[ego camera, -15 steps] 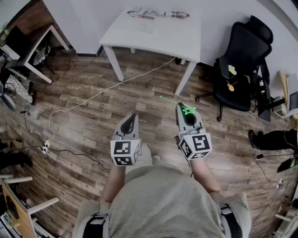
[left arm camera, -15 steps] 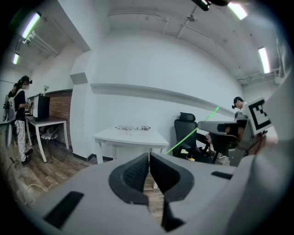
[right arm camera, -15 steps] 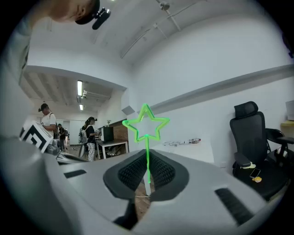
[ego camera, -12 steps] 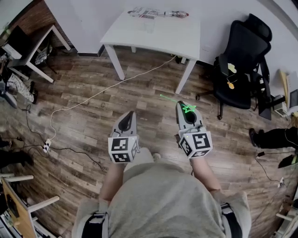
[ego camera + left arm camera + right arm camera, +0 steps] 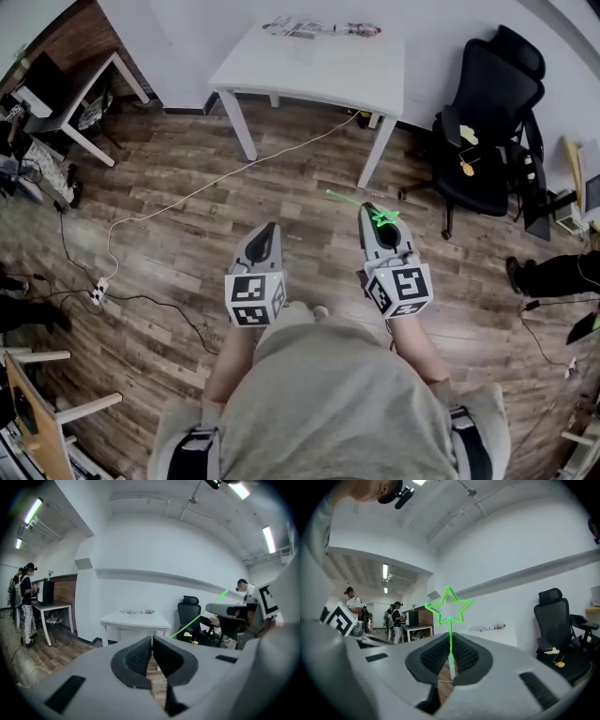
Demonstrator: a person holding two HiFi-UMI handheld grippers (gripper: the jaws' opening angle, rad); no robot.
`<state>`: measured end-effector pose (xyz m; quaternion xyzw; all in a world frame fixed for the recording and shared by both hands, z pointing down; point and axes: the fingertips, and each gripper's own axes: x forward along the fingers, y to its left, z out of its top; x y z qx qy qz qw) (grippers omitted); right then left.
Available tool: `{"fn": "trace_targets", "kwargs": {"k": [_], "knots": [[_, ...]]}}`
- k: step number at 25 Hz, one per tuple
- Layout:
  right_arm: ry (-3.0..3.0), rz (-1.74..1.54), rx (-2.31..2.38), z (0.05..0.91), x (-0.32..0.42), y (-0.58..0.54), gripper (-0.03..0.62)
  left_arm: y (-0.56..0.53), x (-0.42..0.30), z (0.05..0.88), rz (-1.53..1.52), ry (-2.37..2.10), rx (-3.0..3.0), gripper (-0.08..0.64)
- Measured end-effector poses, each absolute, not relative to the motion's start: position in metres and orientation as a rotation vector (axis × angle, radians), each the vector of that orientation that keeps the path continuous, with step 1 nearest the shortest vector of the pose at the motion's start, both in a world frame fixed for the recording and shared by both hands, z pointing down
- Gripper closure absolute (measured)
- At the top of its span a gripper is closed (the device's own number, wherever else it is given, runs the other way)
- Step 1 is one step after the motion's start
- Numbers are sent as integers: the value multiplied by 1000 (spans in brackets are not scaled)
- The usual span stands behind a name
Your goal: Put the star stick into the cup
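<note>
between the jaws of the right gripper (image 5: pixel 451 656) sits the thin stem of the glowing green star stick (image 5: pixel 450 630), and the ribbed dark pads are pinched shut on it. its hollow five-pointed star outline stands just above the jaw tips, and seen from overhead the rest of the stem pokes out ahead and to the left of that tool, over the brown wooden plank floor (image 5: pixel 169 253). just to its left, side by side and at about the same height, the left gripper (image 5: pixel 269 230) has its jaws closed together with nothing in them. from that left tool's own view the green stem shows as a slanted line off to its right. well ahead of both tools stands a white rectangular table (image 5: pixel 319 75) with a few small items (image 5: pixel 319 28) along its far edge, too small for me to name, so i cannot tell whether a cup is among them. ahead and to the right of the right gripper is a black high-backed office chair (image 5: pixel 487 94). a thin white cable (image 5: pixel 187 195) trails across the floor ahead and to the left of the left gripper. far off to the left of both tools, other people (image 5: pixel 26 602) stand beside a small desk (image 5: pixel 56 605).
</note>
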<state>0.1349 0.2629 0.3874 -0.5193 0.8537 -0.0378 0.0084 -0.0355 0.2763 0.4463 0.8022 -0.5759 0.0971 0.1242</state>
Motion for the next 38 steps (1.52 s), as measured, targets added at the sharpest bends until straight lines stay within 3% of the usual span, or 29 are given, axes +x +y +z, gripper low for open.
{"fn": "trace_targets", "kwargs": {"k": [19, 38], "knots": [[2661, -184, -1614, 396, 137, 256, 575, 279, -23, 449, 259, -1647, 2345, 549], [2647, -124, -1644, 390, 130, 127, 575, 150, -36, 462, 231, -1659, 2306, 549]]}}
